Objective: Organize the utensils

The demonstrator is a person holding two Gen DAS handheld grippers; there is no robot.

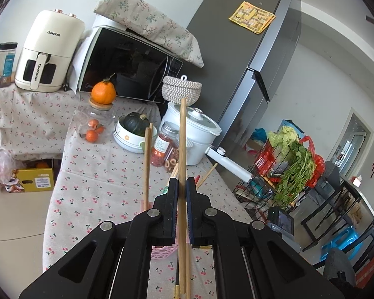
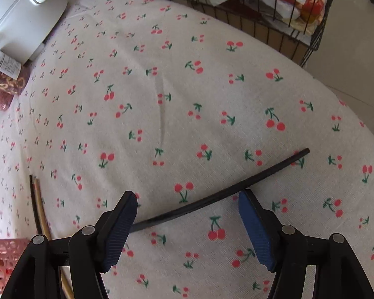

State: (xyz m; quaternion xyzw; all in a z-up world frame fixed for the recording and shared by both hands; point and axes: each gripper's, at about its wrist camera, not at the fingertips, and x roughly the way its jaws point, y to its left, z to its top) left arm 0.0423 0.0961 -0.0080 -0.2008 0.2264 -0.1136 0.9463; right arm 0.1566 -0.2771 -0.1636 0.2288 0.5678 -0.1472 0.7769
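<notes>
Left tongs (image 1: 182, 183) clenched on a bamboo chopstick (image 1: 182, 149), upright, centre of the left wrist view. Pink holder basket (image 1: 162, 253) sits just below the tongs, lower centre, with more chopsticks (image 1: 146, 164) already standing in it. Best move, I'd judge: keep it vertical, lower straight into the basket, let go only once the tip is inside.

Right tongs (image 2: 188, 205) spread wide, grasping nothing, straddling a black chopstick (image 2: 219, 194) lying flat on the cherry-print counter (image 2: 162, 87), lower centre. Close across its middle so it won't pivot.

Around: jar of dried fruit (image 1: 165, 149), white pot (image 1: 199, 129), wire rack (image 2: 261, 17) upper right. Two loose chopsticks (image 2: 38, 204) lie lower left, near the basket.
</notes>
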